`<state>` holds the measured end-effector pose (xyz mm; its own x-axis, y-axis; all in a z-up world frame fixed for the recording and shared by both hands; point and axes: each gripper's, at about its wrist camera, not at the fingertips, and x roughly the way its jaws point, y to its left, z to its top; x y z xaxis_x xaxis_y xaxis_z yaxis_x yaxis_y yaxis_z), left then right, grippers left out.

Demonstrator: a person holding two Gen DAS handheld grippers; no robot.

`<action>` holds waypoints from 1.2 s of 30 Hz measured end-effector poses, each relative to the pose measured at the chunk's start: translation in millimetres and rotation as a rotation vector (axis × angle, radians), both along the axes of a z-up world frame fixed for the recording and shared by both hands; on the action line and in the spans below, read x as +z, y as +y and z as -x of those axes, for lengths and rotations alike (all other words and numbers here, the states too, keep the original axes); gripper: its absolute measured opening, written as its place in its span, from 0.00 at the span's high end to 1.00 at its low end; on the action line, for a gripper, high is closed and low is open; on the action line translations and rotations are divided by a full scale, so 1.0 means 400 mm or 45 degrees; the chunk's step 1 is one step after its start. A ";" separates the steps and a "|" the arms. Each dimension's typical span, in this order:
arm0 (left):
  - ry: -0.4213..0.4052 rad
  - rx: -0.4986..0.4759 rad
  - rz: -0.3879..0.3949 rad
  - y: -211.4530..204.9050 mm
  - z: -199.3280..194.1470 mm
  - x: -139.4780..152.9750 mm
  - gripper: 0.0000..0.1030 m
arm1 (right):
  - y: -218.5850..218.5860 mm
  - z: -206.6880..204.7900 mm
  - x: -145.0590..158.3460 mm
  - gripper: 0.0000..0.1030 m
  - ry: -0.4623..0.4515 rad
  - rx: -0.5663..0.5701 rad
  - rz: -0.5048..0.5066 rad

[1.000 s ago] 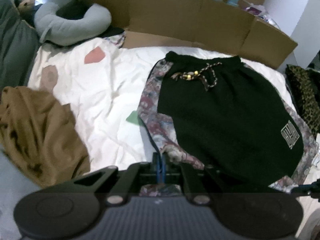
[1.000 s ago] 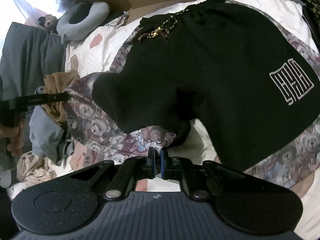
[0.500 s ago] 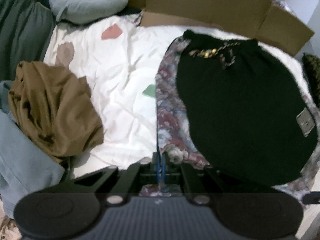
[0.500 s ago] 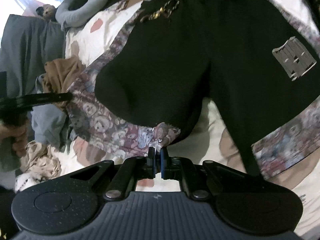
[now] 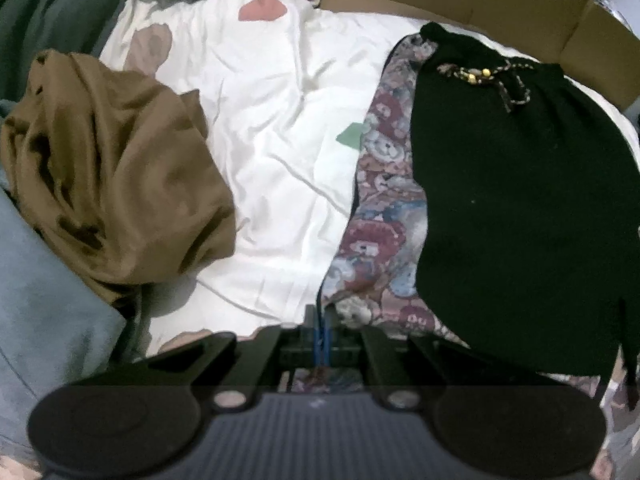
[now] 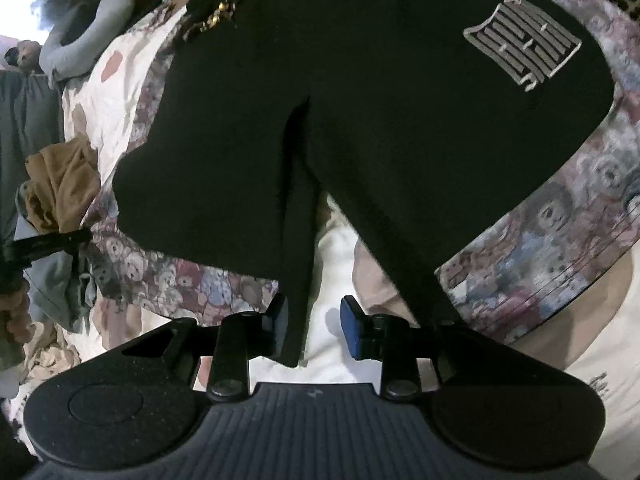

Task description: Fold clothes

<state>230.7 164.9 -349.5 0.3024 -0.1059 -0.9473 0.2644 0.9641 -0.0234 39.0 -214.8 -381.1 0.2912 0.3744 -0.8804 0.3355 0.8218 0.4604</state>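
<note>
The right gripper has just been opening — its fingers now stand apart, and the bear-print hem they pinched is gone from between them. The black shorts now lie flatter, nearer both cameras — one black strip lies by the left finger.

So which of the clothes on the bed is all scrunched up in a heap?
The brown garment. It sits bunched in a lump on the white sheet, while the black shorts with the teddy-bear trim lie spread out flat.
</note>
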 end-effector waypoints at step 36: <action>0.096 0.031 0.004 0.043 0.024 -0.078 0.85 | 0.070 -0.006 -0.111 0.98 0.081 -0.026 -0.162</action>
<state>221.2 182.0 -380.6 0.2326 -0.1026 -0.9671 0.2386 0.9701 -0.0456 41.4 -186.9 -425.4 0.2449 0.4788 -0.8431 0.3836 0.7507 0.5378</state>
